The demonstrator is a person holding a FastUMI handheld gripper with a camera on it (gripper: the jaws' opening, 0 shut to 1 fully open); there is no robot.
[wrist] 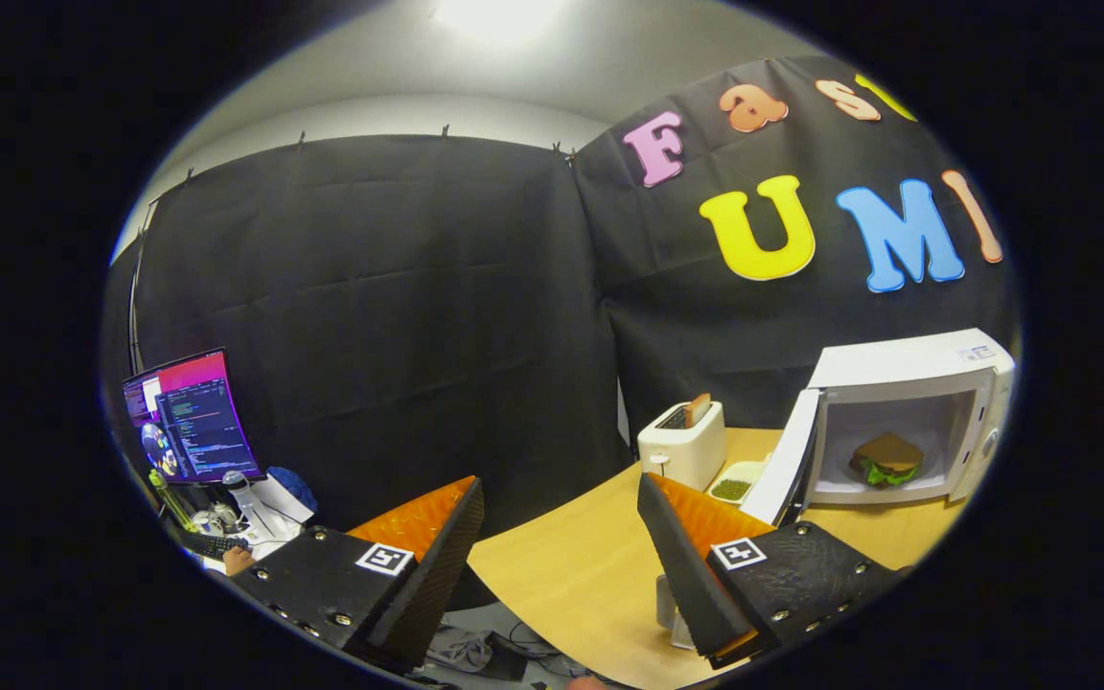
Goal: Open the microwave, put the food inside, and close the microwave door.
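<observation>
A white microwave [907,369] stands on the wooden table [590,565] beyond my right finger, its door [787,460] swung open toward me. Inside its lit cavity lies a toy sandwich [887,458] with brown bread and green filling. My gripper [562,494] is held well back from the microwave, over the table's near left edge. Its fingers stand wide apart with nothing between them. The tip of the right finger is a short way in front of the open door's lower edge.
A white toaster [684,443] with a slice of bread in it stands left of the microwave. A small dish of green bits [734,487] lies between toaster and door. Off the table to the left is a desk with a lit monitor [190,417], bottles and clutter.
</observation>
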